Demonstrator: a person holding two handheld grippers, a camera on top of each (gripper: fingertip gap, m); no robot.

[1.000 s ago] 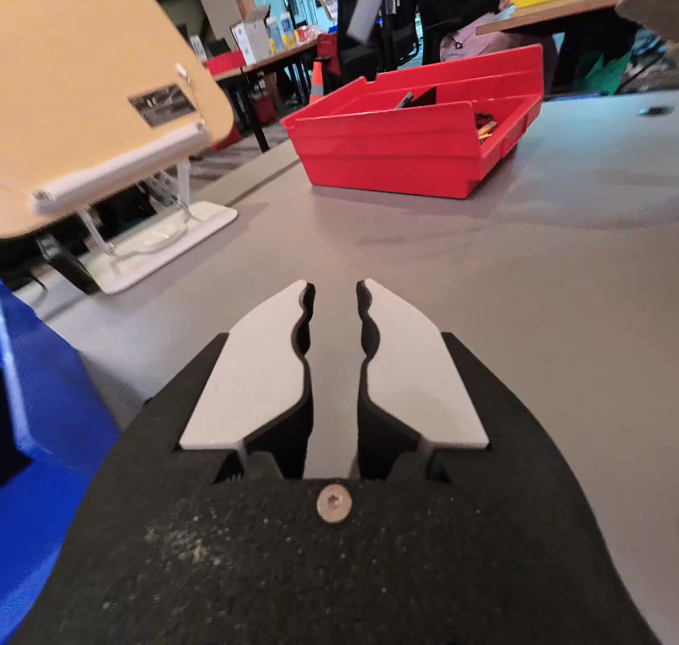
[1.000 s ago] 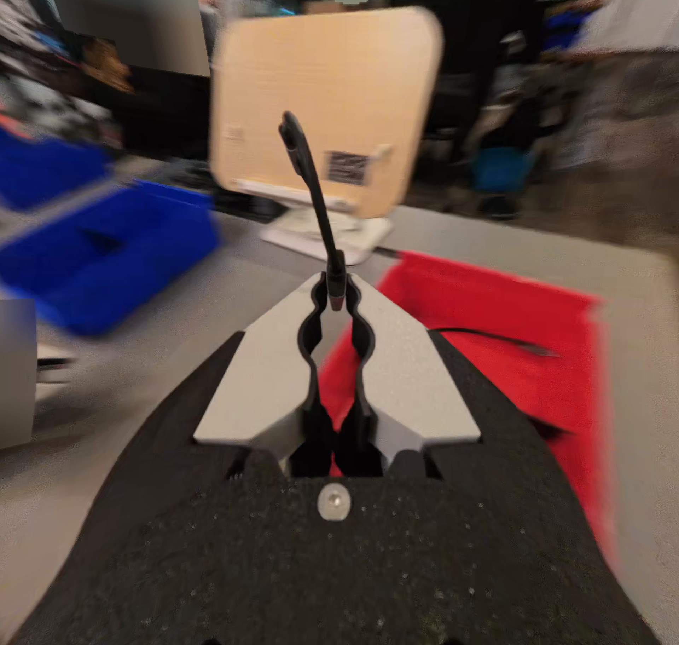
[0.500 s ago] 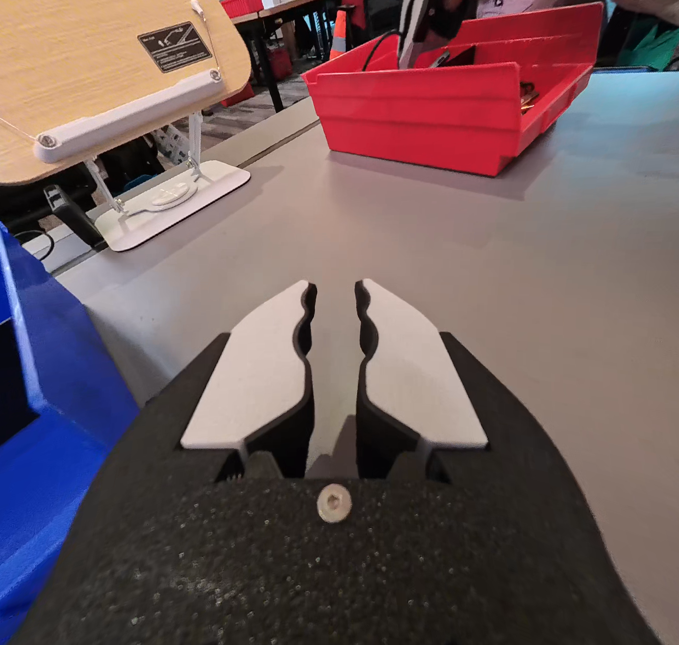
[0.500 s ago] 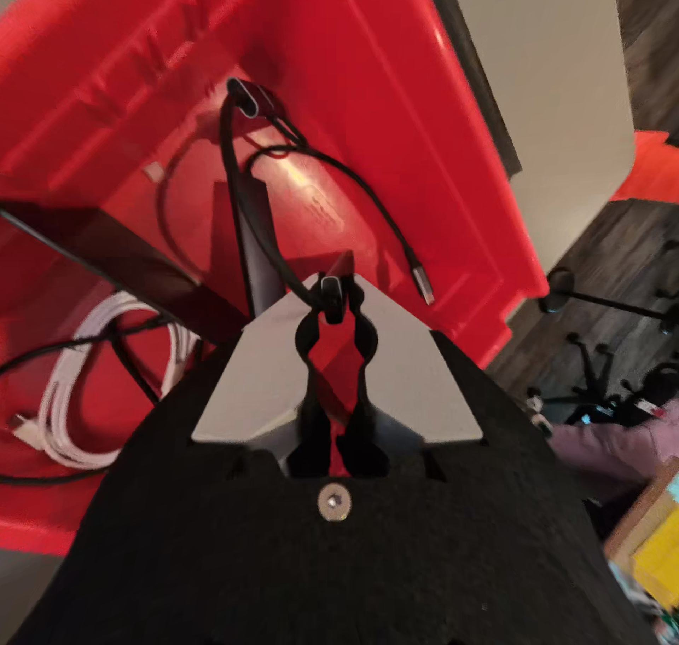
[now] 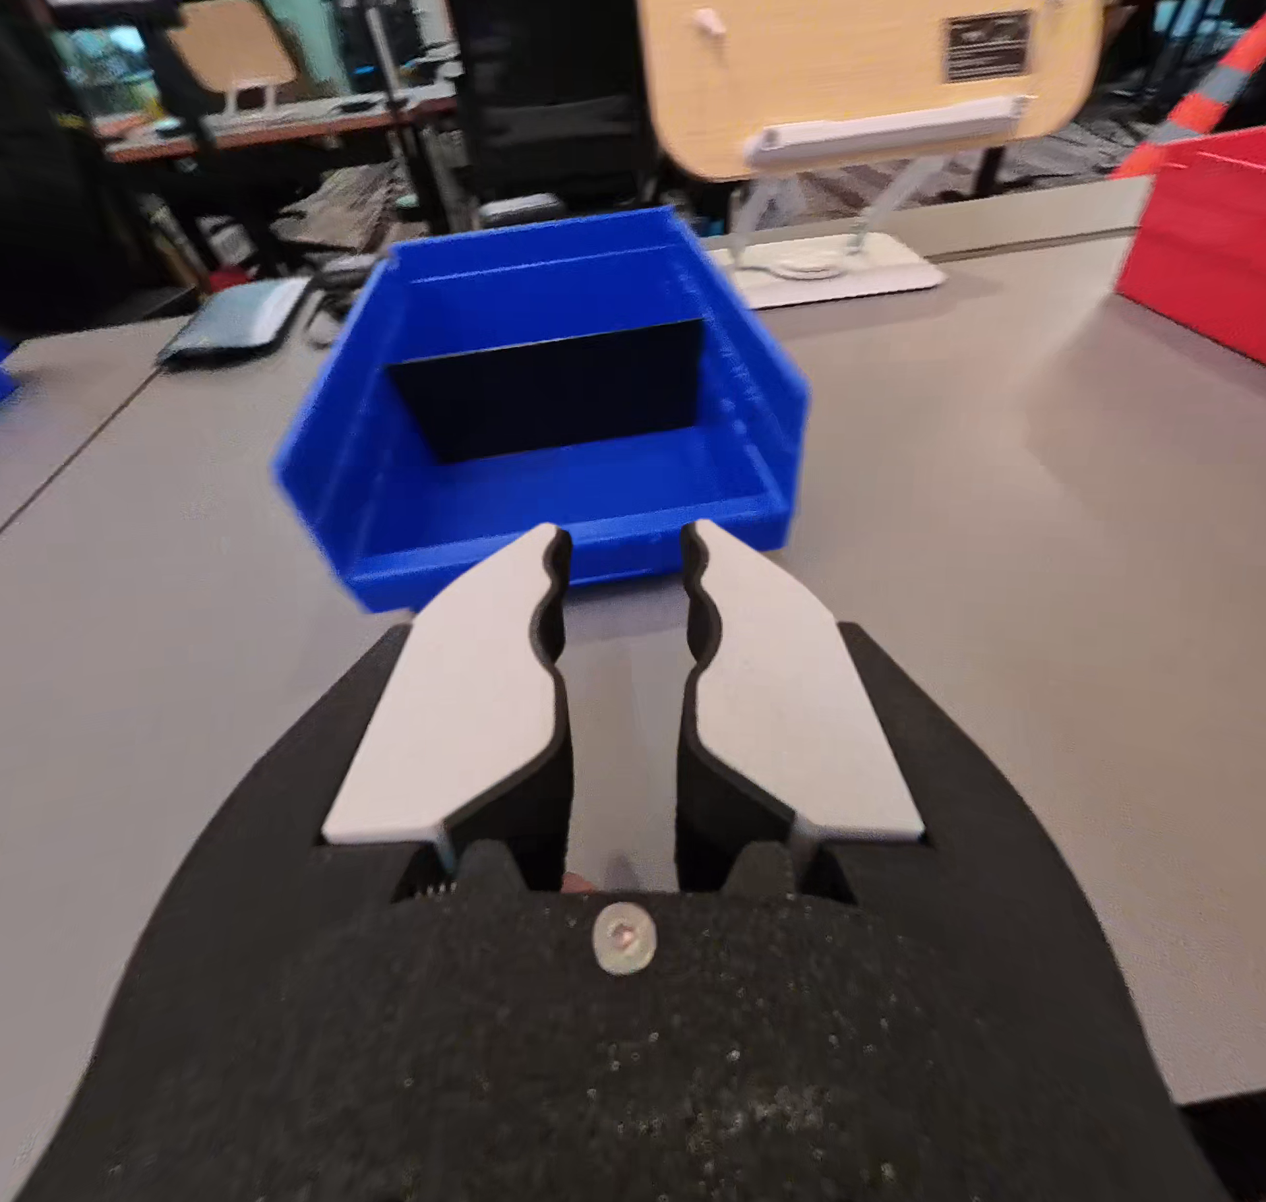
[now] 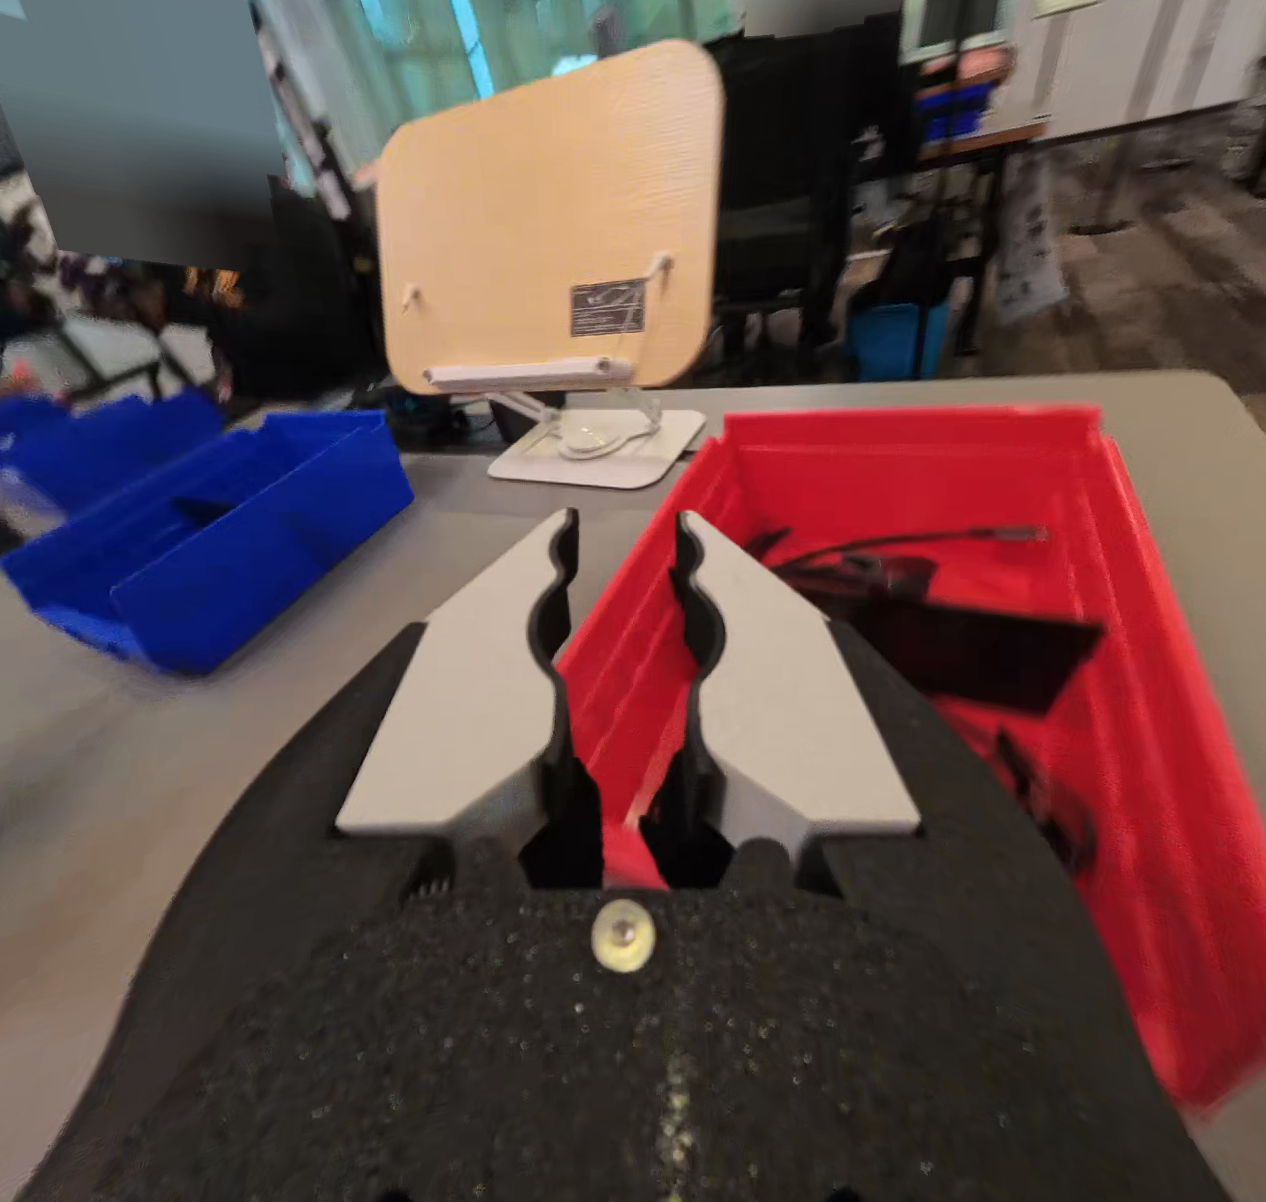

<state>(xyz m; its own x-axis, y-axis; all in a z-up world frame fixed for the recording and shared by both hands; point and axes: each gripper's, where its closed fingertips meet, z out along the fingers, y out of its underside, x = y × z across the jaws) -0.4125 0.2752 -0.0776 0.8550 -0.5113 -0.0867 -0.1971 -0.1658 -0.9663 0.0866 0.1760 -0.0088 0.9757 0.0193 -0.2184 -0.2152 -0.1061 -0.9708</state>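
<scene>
The left gripper (image 5: pixel 623 539), low in the frame, has a rough, speckled matt black foam-like body, a shiny metal screw (image 5: pixel 623 938) and smooth matt grey plastic jaws; the right gripper (image 6: pixel 625 525) looks the same. At mid-frame sits a smooth, slightly glossy blue plastic bin (image 5: pixel 767 374) on the matt grey bench (image 5: pixel 1027 552). At right, the red plastic bin (image 6: pixel 1164 689) looks glossy. Upper centre, the pale wood-grain board stand (image 6: pixel 548 210) looks matt.

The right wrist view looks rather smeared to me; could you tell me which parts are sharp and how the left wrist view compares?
Right wrist view: tool fairly sharp, red bin and blue bin motion-smeared; left wrist view: blue bin only slightly soft, background blurred.
</scene>
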